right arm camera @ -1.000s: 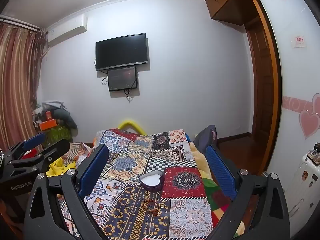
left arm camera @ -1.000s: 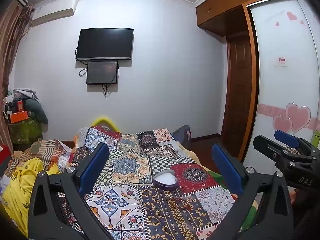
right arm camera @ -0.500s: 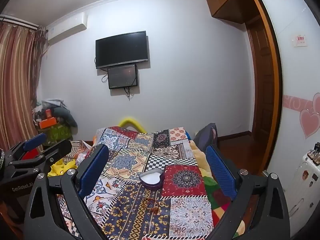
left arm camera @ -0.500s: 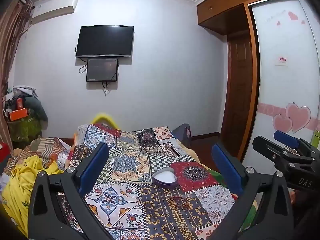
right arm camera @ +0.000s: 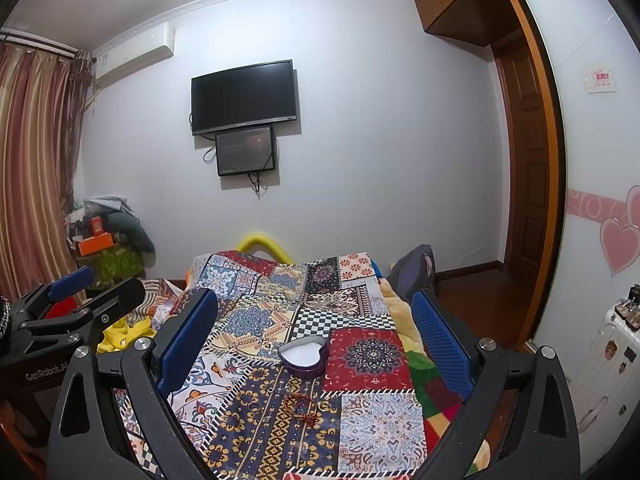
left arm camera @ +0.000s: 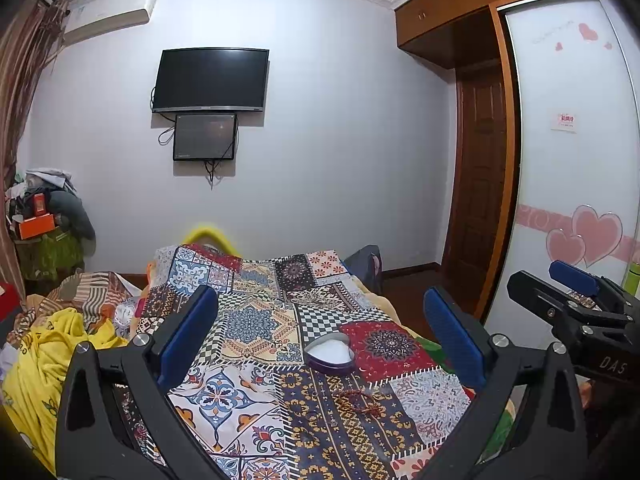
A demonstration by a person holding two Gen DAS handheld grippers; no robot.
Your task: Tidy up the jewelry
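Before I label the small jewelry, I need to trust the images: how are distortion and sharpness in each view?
Left wrist: strong fisheye bowing at the wardrobe door, black corners; bead bracelet soft against the busy quilt. Right wrist: same bowing; heart-shaped box clear, bracelet small but discernible.

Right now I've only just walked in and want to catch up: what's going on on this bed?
A person holds two grippers above a patchwork blanket, and neither has touched anything yet. The left gripper and right gripper are both open and empty. An open heart-shaped box sits on the blanket. A beaded bracelet and what looks like a small ring lie loose in front of it, not yet put away.
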